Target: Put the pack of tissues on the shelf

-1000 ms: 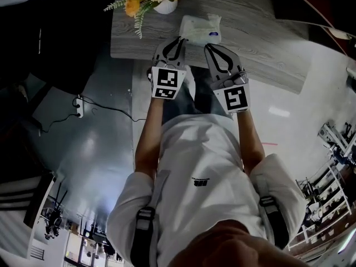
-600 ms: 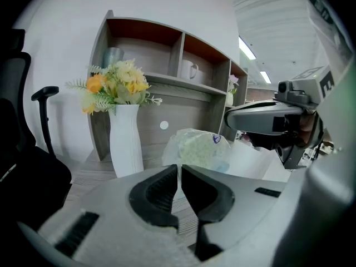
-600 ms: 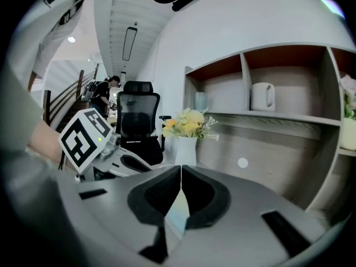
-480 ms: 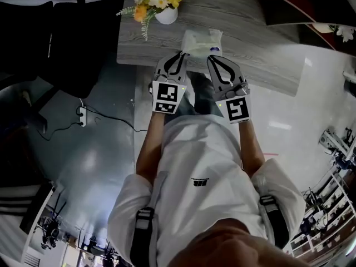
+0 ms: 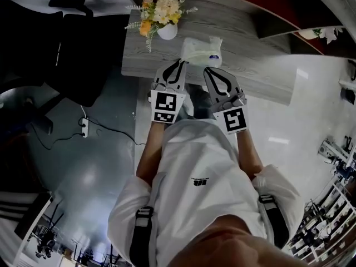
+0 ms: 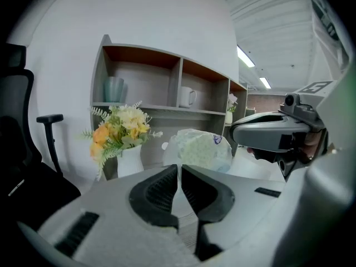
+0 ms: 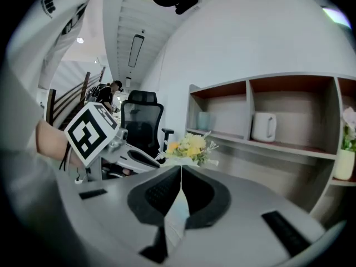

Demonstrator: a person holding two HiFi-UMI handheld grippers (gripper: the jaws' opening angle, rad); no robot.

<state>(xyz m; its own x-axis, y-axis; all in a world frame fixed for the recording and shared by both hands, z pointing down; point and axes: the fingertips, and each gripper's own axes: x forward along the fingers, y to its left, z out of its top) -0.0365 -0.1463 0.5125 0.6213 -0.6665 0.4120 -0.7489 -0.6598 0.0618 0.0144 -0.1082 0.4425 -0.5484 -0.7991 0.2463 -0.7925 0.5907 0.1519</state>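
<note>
The pack of tissues (image 5: pixel 200 48), white with a blue label, lies on the grey wood-grain table (image 5: pixel 250 65) near its front edge. It also shows just beyond the jaws in the left gripper view (image 6: pixel 201 148). My left gripper (image 5: pixel 179 64) is shut and empty, its tips just short of the pack's left side. My right gripper (image 5: pixel 207 71) is likewise shut and empty, beside the pack's near right corner. The shelf (image 6: pixel 167 88) stands behind the table, with open compartments (image 7: pixel 278 110).
A white vase of yellow and orange flowers (image 5: pixel 161 15) stands left of the pack. A white mug (image 7: pixel 262 127) and a pale cup (image 6: pixel 113 89) sit in shelf compartments. A black office chair (image 5: pixel 72 43) is left of the table, a power strip with cable (image 5: pixel 83 128) on the floor.
The table and shelf have slid lower in the head view, so more of the shelf shows. Both grippers stay shut and keep close in front of the pack.
</note>
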